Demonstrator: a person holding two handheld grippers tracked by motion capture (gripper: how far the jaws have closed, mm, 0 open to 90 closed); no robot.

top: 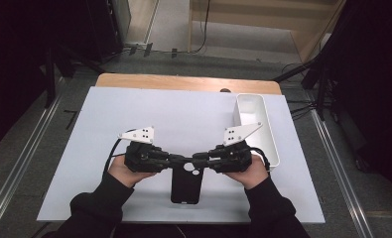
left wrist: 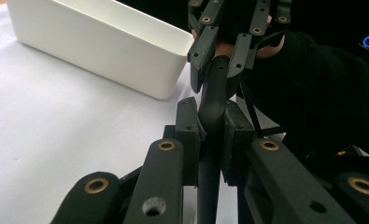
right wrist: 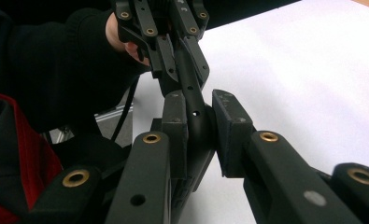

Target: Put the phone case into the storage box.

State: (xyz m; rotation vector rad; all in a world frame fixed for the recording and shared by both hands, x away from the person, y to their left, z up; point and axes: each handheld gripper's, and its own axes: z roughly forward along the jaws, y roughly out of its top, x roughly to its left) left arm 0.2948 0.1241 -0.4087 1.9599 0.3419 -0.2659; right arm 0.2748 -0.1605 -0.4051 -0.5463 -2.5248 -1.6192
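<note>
The black phone case lies on the white mat, near the person's edge and left of the white bin; the left gripper clamps the case's top edge from the left, jaws nearly closed on its thin rim; the right gripper pinches the same edge from the bin side, jaws narrowly parted around it; both tips almost meet.
</note>
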